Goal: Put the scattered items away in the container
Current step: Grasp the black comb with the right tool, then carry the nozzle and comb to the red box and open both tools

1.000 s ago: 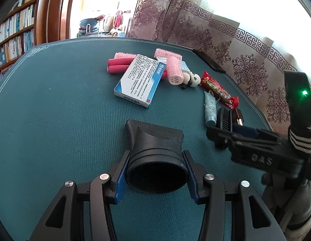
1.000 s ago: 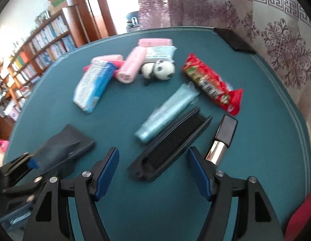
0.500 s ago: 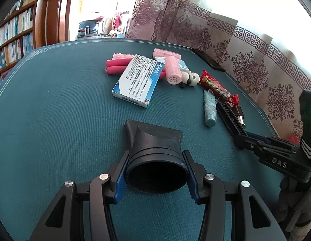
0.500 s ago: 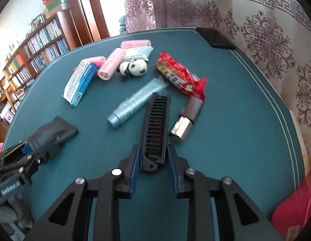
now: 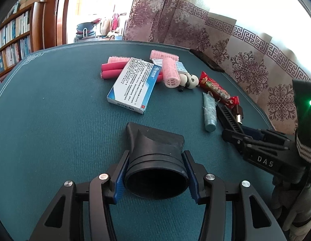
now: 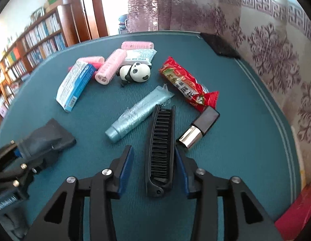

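My left gripper is shut on a black funnel-shaped nozzle, whose flat end rests on the teal table. In the right wrist view, a black folding comb lies on the table between the fingers of my right gripper. Its right pad sits at the comb's edge, and a gap shows between the left pad and the comb. The left wrist view shows the right gripper at the comb's near end. No container is in view.
Beyond the comb lie a teal tube, a lipstick, a red snack packet, a panda toy, pink rollers and a blue-white box. A dark slab lies at the far edge, by the curtains.
The right gripper went from wide open near the comb to shut around it, and now its fingers stand apart again with the comb between them. The left gripper and nozzle have not moved.
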Tool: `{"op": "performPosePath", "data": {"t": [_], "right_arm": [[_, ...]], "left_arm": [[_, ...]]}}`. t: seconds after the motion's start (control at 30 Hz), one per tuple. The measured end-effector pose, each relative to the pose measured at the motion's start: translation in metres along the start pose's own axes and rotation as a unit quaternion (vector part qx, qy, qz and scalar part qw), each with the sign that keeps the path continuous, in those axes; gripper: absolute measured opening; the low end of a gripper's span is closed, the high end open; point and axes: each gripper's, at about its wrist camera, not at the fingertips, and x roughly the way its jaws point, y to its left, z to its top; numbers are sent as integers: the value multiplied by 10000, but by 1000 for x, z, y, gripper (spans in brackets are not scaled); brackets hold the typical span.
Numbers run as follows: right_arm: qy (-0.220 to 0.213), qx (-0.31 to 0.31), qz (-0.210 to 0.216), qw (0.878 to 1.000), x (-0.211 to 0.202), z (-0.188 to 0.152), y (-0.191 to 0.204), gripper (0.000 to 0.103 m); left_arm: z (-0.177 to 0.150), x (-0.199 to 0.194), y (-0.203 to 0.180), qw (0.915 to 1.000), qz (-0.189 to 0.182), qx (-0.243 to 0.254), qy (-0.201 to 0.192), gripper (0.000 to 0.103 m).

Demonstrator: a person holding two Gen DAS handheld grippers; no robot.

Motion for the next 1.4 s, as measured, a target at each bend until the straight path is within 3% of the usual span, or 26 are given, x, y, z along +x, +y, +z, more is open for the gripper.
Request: {"op": "performPosePath", "data": {"t": [0.27, 0.47, 0.67, 0.97, 1.17, 1.4], "right_arm": [[-14, 660, 910, 9937, -41, -23, -22, 30], [-293, 808, 1059, 9907, -84, -40, -31, 30], [-580, 1002, 972, 9885, -122, -54, -52, 30], [-948, 1368, 255, 9857, -186, -88, -113, 30], [-914, 1693, -123, 9812, -210, -119, -159, 30], [-709, 1899, -6, 9792, -213, -145, -186, 30]], "left_arm": [[-3, -10, -9, 9999, -127, 56, -61, 51], [-3, -21, -29, 9993, -270, 226, -124, 51], [-3, -28, -54, 9980, -497, 377, -115, 51], [0, -34, -115, 9921, -930, 839, -75, 51], [1, -37, -163, 9849, -1202, 1244, -54, 51], [5, -38, -218, 9755, -1444, 1660, -49, 51]]}}
